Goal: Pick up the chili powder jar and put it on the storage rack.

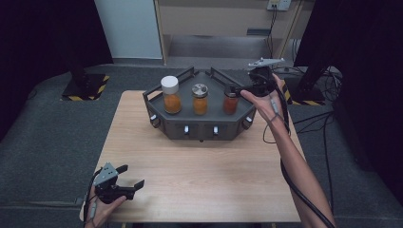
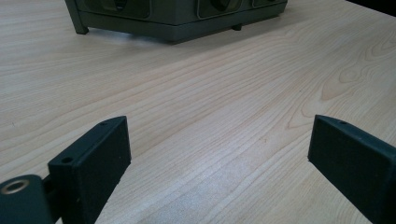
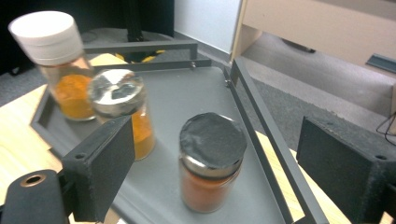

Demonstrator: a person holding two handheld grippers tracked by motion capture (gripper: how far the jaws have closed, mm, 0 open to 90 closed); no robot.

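right gripper (image 1: 236,90) is up at the right end of the grey tray (image 1: 202,130), jaws spread wide and nothing pinched, with the dark-lidded jar of red spice (image 3: 212,163) standing upright just ahead, between the pads but untouched; that jar sits on the tray's right side, beside the silver-lidded jar (image 3: 120,109) and the white-capped jar (image 3: 53,63) (all three in a row). reads like a placing step with the jar set down and let go. next move, i'd judge, calls for drawing the open jaws clear without nudging it. left gripper (image 1: 130,176) rests low on the wooden table (image 1: 199,175) near the front corner, jaws wide, holding nothing
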